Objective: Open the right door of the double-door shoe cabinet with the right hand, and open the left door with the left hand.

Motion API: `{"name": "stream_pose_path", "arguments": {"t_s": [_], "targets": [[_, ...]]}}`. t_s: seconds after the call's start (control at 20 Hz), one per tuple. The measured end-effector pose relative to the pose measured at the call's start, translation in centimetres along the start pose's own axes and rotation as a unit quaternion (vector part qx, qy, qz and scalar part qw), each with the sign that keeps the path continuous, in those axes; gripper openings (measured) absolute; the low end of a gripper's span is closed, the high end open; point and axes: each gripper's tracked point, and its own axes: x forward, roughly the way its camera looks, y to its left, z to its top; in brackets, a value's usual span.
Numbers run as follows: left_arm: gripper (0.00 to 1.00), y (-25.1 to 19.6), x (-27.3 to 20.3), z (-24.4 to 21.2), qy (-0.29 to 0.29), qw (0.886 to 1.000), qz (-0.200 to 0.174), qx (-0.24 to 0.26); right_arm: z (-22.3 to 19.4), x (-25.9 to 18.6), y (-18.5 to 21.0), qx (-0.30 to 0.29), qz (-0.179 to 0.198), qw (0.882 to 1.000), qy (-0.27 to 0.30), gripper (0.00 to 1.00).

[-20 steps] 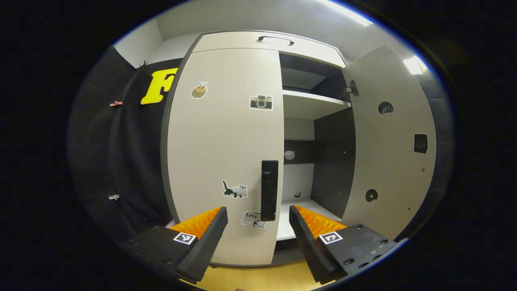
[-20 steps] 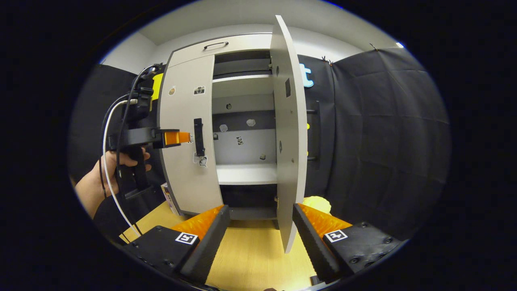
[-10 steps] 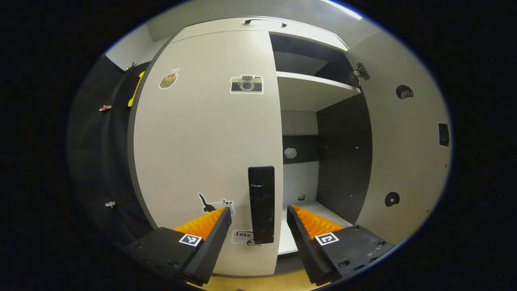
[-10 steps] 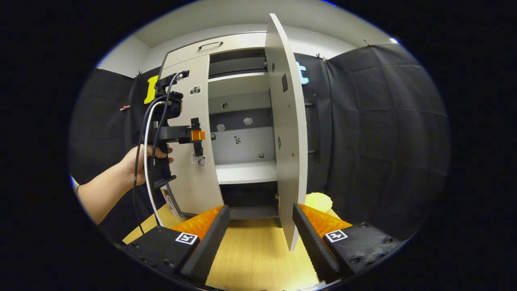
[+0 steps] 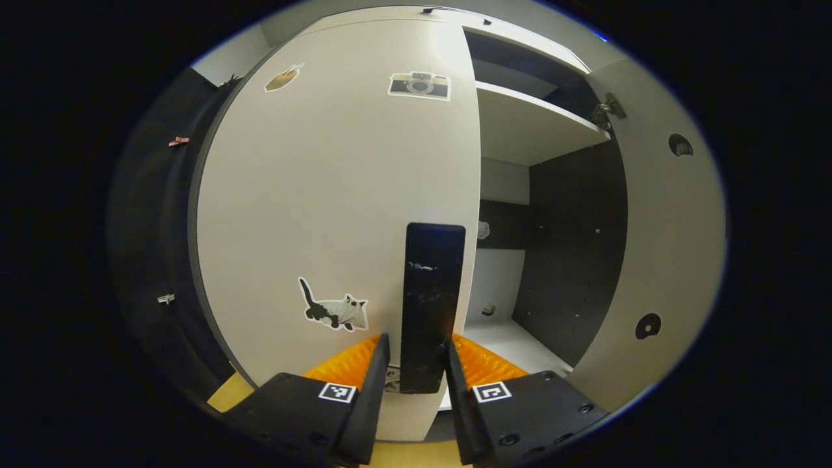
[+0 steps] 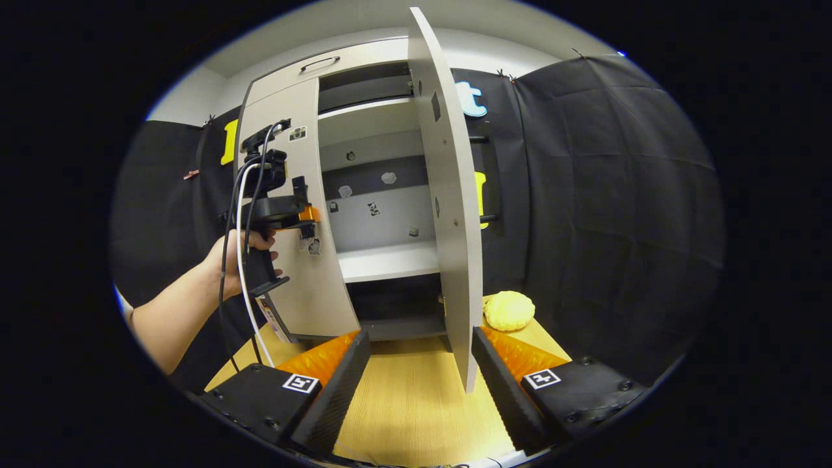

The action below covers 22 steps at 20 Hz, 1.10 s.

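In the left gripper view the left gripper (image 5: 416,377) clamps the left door's black handle (image 5: 431,305) at lower centre. In the right gripper view the right gripper (image 6: 421,377) stands apart below the open right door (image 6: 448,214), with a yellow object (image 6: 509,310) beside it.

Left door handle (image 5: 431,305): bottom end sits between the left gripper (image 5: 413,370) fingers, and we honestly can't tell if the pads touch it.
Sticker (image 5: 390,380) by the fingers: mostly covered.
Right door (image 6: 448,195): we see it nearly edge-on, so its front face is hidden.
Small bits on the back panel (image 6: 380,205): too tiny to make out.
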Motion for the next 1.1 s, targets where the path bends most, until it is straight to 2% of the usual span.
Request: {"name": "stream_pose_path", "arguments": {"t_s": [0.1, 0.3, 0.45, 0.55, 0.9, 1.1], "targets": [[0.37, -0.1, 0.1, -0.1, 0.003, 1.000, 0.003, 0.000, -0.6, 0.2, 0.0, -0.015, 0.001, 1.000, 0.005, 0.98], [0.29, -0.1, 0.0, -0.1, 0.004, 1.000, 0.006, 0.011, -1.2, 0.3, 0.4, -0.013, 0.017, 1.000, 0.013, 0.99], [0.14, -0.1, 0.1, -0.2, 0.004, 1.000, 0.002, 0.003, -1.2, 0.3, 0.2, -0.011, 0.023, 1.000, 0.013, 0.99], [0.08, -0.1, 0.1, -0.3, 0.003, 1.000, 0.011, 0.010, -1.2, 0.1, 0.1, -0.010, 0.028, 0.999, 0.013, 0.99], [0.08, 0.1, -0.6, -0.3, 0.008, 1.000, 0.025, 0.000, -0.5, 0.4, -1.0, -0.012, 0.041, 0.999, 0.006, 0.99], [0.08, 0.2, -2.6, 0.4, -0.001, 0.999, 0.041, 0.009, -0.7, 0.6, -1.0, -0.011, 0.066, 0.998, 0.012, 0.99]]}}
